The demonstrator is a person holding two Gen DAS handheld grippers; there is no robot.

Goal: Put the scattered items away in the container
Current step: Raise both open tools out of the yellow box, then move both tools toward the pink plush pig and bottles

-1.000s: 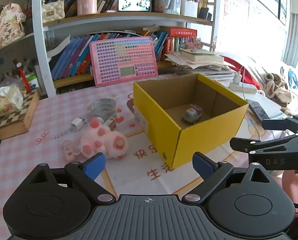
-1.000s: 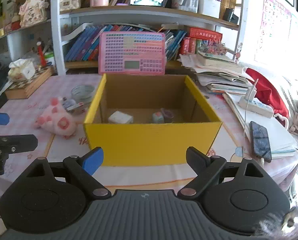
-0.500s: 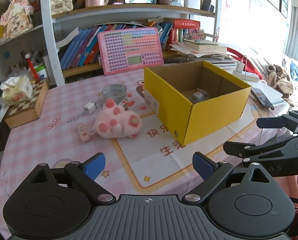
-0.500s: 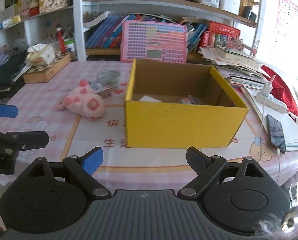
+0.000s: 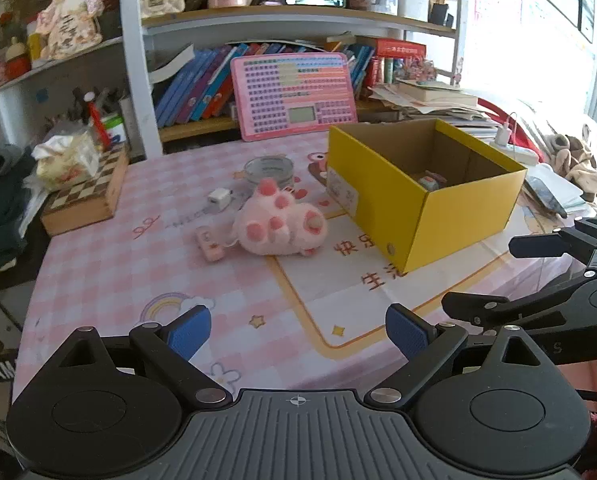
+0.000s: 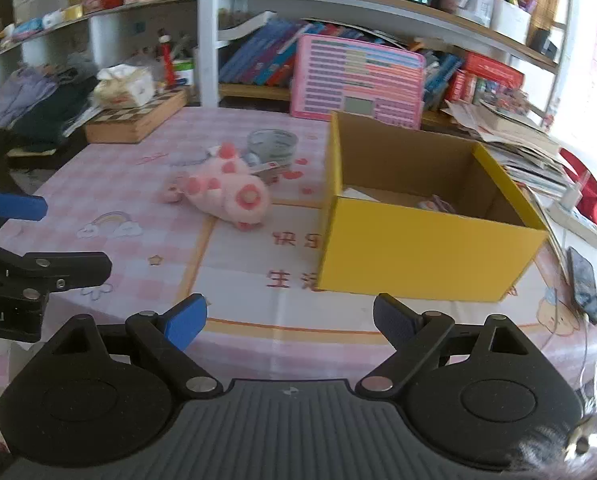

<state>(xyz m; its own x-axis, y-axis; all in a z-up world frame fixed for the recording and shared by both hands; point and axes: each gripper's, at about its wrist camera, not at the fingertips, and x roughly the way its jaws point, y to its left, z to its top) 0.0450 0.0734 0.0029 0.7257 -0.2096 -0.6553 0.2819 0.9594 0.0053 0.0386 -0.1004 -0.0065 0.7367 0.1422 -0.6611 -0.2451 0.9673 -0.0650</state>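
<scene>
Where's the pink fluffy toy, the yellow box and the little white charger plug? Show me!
pink fluffy toy [image 5: 278, 224], left wrist view, on the middle of its furry body.
yellow box [image 6: 430, 252], right wrist view, on its near outer wall.
white charger plug [image 5: 219, 199], left wrist view, on its white casing.

Bare cloth [image 5: 258, 304] before plush toy [image 5: 278, 228], box [image 5: 458, 216].

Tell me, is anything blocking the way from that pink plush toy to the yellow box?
Nothing visible does. The plush toy lies on the tablecloth just left of the box, with only bare cloth between them. The box is open on top.
</scene>
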